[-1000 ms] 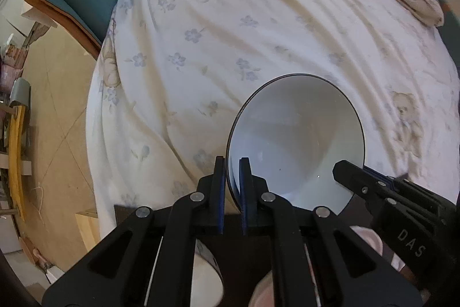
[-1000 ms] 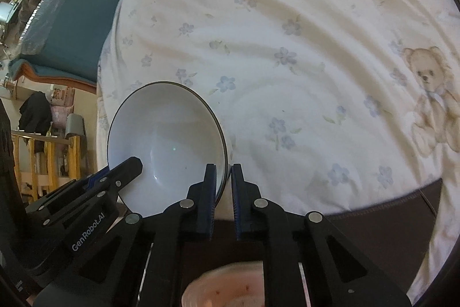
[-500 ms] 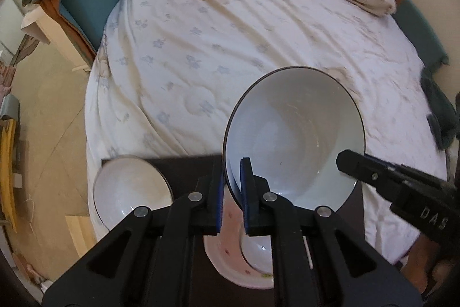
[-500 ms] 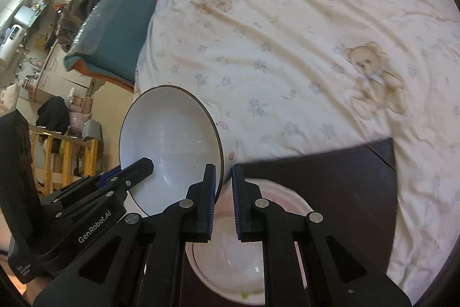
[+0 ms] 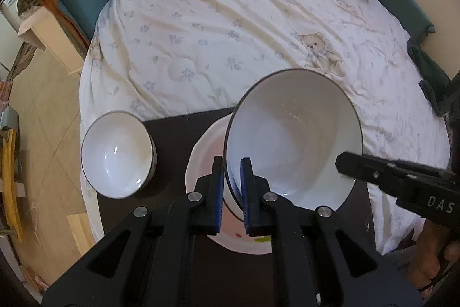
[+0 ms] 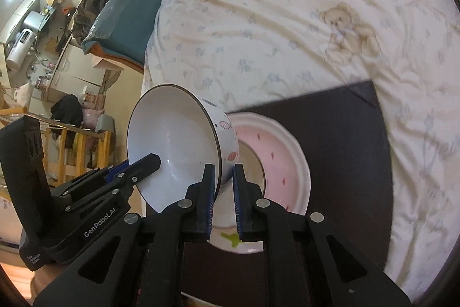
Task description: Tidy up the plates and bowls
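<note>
A large white bowl (image 5: 293, 140) with a dark rim is held in the air by both grippers. My left gripper (image 5: 231, 186) is shut on its near-left rim. My right gripper (image 6: 222, 186) is shut on its opposite rim; the bowl (image 6: 175, 143) shows tilted in the right wrist view, with small leaf marks on its outside. Below it a pink and white plate (image 6: 281, 160) lies on a dark table (image 6: 345, 140); the plate (image 5: 207, 151) is partly hidden in the left wrist view. A smaller white bowl (image 5: 118, 154) stands on the table's left end.
A bed with a white bear-print sheet (image 5: 244, 33) lies behind the table (image 5: 172, 128). A teal cushion (image 6: 129, 7) and cluttered furniture are at the far left. Wooden floor (image 5: 43, 111) is to the left.
Both grippers have lifted the large bowl higher and drawn back. The table, the pink plate and the small bowl have come into fuller view below.
</note>
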`<state>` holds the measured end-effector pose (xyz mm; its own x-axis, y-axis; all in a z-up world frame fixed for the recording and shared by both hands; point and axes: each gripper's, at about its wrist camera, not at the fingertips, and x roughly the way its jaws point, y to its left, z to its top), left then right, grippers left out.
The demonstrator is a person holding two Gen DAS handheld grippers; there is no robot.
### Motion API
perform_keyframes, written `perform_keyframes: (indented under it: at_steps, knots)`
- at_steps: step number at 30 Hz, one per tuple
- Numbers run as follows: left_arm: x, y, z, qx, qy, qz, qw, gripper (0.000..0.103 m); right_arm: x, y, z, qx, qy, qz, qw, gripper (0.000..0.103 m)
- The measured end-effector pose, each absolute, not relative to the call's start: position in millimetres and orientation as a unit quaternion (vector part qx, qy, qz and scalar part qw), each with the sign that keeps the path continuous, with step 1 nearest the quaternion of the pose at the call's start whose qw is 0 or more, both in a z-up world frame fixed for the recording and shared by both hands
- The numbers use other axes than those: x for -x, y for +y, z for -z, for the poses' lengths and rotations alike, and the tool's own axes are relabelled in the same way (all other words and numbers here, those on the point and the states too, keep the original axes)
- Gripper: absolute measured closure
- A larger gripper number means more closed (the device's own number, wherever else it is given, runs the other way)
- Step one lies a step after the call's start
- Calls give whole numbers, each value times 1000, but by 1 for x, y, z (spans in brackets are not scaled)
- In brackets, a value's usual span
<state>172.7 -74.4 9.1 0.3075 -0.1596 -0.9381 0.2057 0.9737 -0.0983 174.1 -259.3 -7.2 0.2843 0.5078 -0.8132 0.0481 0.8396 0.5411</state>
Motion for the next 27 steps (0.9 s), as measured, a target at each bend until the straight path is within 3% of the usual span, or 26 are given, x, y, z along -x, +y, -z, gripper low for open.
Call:
perform_keyframes:
  at_steps: [6,27]
  knots:
    - [-167,-72,6,-24,580,114,806,94,-160,-265,32,-287,581,-158,745,89]
    - [-174,-74,38,-11,625,115,772,94,-157,-262,70,-280,629,-154,708,87]
